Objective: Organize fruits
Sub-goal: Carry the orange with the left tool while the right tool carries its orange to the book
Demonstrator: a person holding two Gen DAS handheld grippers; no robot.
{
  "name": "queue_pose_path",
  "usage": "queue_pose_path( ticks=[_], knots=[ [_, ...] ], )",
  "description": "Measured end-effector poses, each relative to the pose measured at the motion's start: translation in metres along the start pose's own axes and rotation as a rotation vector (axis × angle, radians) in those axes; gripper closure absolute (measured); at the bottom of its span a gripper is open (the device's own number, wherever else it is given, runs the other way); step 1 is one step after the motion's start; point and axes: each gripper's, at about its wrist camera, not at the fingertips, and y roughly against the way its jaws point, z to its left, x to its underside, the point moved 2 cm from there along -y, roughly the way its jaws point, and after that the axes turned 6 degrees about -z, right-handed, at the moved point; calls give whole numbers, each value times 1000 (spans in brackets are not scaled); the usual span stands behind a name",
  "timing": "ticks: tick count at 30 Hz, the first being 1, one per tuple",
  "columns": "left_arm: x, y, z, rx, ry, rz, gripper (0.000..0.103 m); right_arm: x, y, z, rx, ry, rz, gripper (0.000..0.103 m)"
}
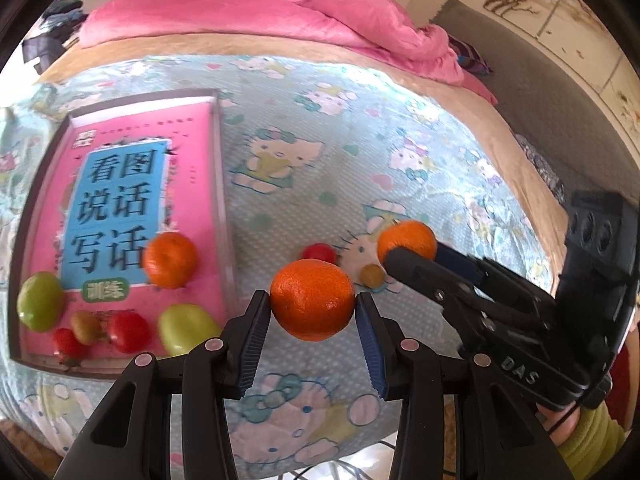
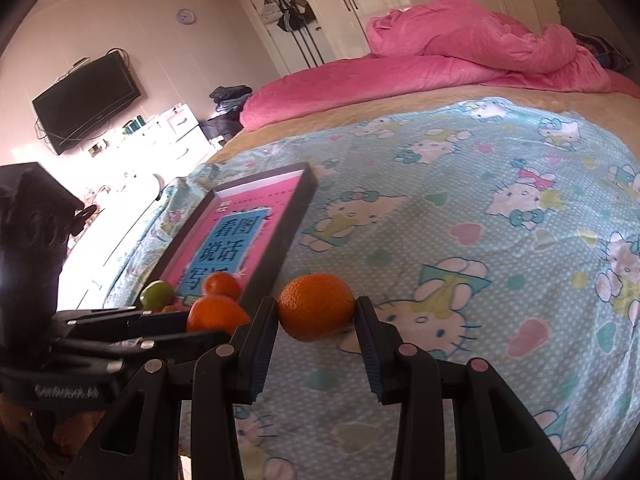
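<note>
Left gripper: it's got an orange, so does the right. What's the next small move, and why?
Probably carry the left gripper and its orange leftward over the tray and set it down there. Both fingers are pressed on the orange, and the tray already holds another orange, green fruits and red ones. The right gripper grips its own orange, so it could follow.

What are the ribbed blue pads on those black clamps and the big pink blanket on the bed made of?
The blue ribbed pads look like soft matte rubber, judging by their fine moulded ridges. The crumpled pink blanket looks like plush fleece: soft, dull-sheened folds. Neither is certain.
</note>
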Motion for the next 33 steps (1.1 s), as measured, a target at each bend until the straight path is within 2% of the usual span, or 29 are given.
queue_pose_path(
  ticks=[5,14,21,33],
  knots=[
    [-4,14,26,-42,40,-37,58,0,-1,22,-34,21,3,63],
    [-9,38,96,-128,164,-99,58,3,-13,53,-69,62,34,63],
    [-4,46,139,-174,242,-114,58,3,-24,77,-90,102,55,63],
    [3,40,164,-190,268,-113,58,7,-58,126,-118,196,109,63]
  ],
)
